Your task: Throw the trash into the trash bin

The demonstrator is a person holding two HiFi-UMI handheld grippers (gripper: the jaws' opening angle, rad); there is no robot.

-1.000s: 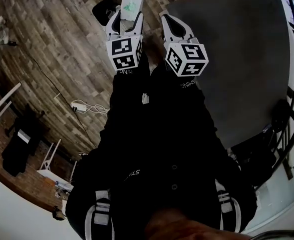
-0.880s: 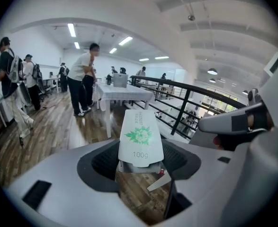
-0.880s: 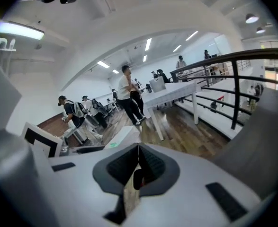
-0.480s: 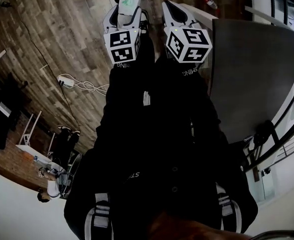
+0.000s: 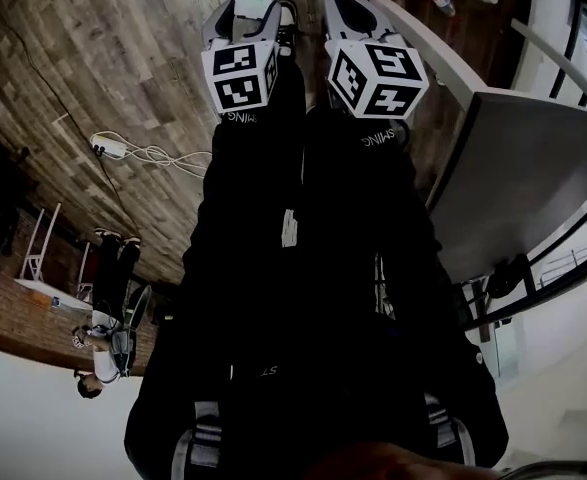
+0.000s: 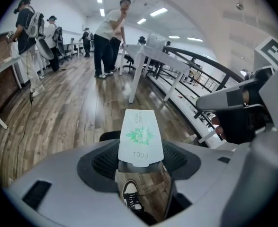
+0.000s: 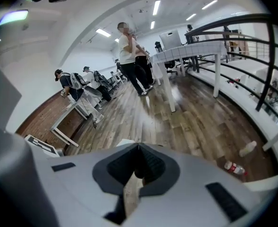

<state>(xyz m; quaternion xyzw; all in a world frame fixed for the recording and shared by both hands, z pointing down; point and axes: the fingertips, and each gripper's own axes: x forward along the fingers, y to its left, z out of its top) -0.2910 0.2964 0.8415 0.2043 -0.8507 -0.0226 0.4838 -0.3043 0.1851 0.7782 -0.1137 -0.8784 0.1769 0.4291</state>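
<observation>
The left tool (image 6: pixel 139 163) pinches a white packet (image 6: pixel 139 136) jutting toward 12 o'clock; the right tool (image 7: pixel 138 148), at its 3 o'clock, is closed and empty.

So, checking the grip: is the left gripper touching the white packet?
Touching. Left gripper view: the left gripper clamps the white packet between its jaws.

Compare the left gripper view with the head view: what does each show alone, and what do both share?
Only the left gripper view: the packet's green print and "100g", a shoe below the jaws, and people standing down the room. Only the head view: a marker cube and a power strip on the wooden floor. Both: the white packet clamped in the left gripper, above that floor.
</observation>
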